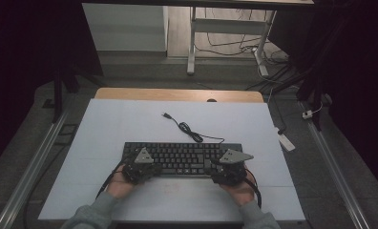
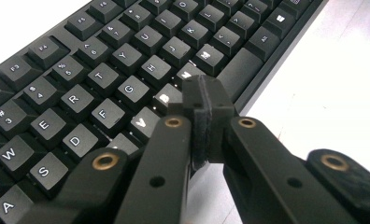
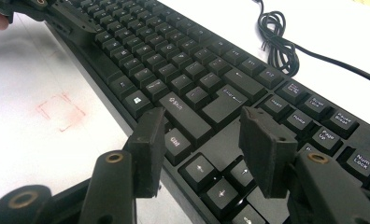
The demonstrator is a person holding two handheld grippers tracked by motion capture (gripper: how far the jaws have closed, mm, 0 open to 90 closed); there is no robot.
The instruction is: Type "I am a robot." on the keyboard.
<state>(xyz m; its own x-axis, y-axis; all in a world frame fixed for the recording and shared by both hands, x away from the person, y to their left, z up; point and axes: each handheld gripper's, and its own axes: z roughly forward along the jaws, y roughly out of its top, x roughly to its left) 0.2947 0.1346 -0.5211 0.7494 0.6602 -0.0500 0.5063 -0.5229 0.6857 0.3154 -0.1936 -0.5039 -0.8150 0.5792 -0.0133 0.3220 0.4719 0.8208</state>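
Thing in hand: a flat black plastic computer keyboard (image 1: pixel 182 159) with white-lettered keys, lying square on the white table sheet (image 1: pixel 130 124) near the person's edge, its black cable (image 1: pixel 189 130) trailing off behind it in a loose coil.

Left gripper (image 2: pixel 202 100): jaws pressed together with nothing between them, the joined tip hovering low over the bottom letter row, about at the N key (image 2: pixel 188 73) just beyond the B key (image 2: pixel 165 98); whether it touches a keycap is hard to tell from this angle.

Right gripper (image 3: pixel 206 140): jaws spread wide, empty, poised over the near right part of the board, above the arrow keys (image 3: pixel 220 179) and beside the right Ctrl key (image 3: pixel 175 142).

Risk, left side: the closed tip is about as wide as one keycap, so a slightly off-centre push would likely land between two keys and press both.

Risk, right side: the spread jaws straddle several keys; lowering them as they stand could catch a keycap edge or press the wrong key.

Risk, keyboard: a slanted push rather than a straight one could slide the whole board across the smooth sheet.
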